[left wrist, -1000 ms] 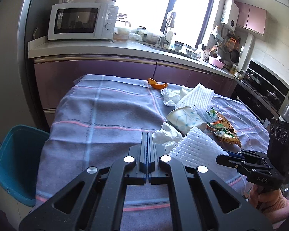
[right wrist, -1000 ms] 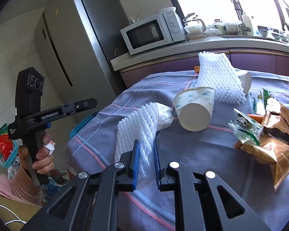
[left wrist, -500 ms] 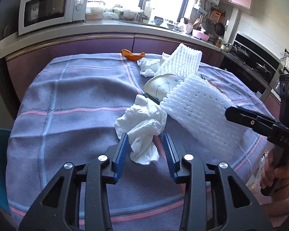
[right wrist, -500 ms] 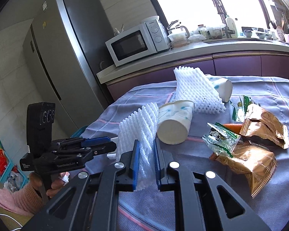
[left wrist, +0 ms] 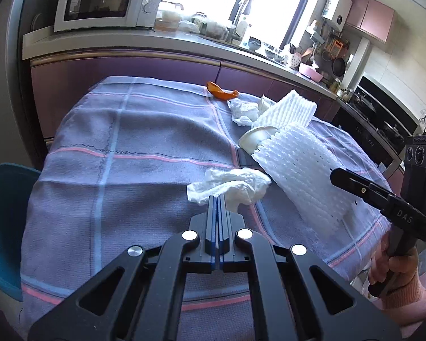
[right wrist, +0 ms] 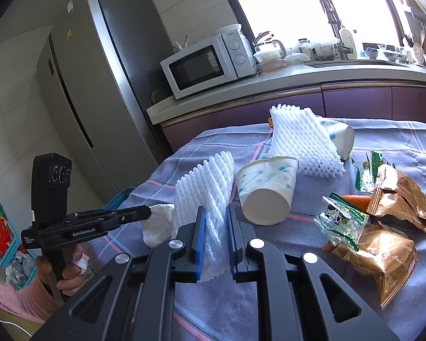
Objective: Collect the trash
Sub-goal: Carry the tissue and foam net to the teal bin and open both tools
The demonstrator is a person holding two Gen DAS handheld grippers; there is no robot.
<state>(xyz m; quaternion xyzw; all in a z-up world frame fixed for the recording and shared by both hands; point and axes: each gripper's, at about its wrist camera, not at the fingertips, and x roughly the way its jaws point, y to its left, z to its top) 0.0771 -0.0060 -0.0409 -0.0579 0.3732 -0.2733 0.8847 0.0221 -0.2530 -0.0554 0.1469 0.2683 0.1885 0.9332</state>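
On the checked tablecloth [left wrist: 133, 142], the left gripper [left wrist: 218, 199] pinches a crumpled tissue [left wrist: 233, 183] trailing forward-right; the right gripper [right wrist: 215, 213] clamps a foam net [right wrist: 204, 187], lengthwise ahead.

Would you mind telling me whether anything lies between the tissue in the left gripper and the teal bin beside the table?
Nothing visible does. The left gripper is shut on the crumpled tissue, and only bare tablecloth lies between it and the teal bin beyond the table's edge.
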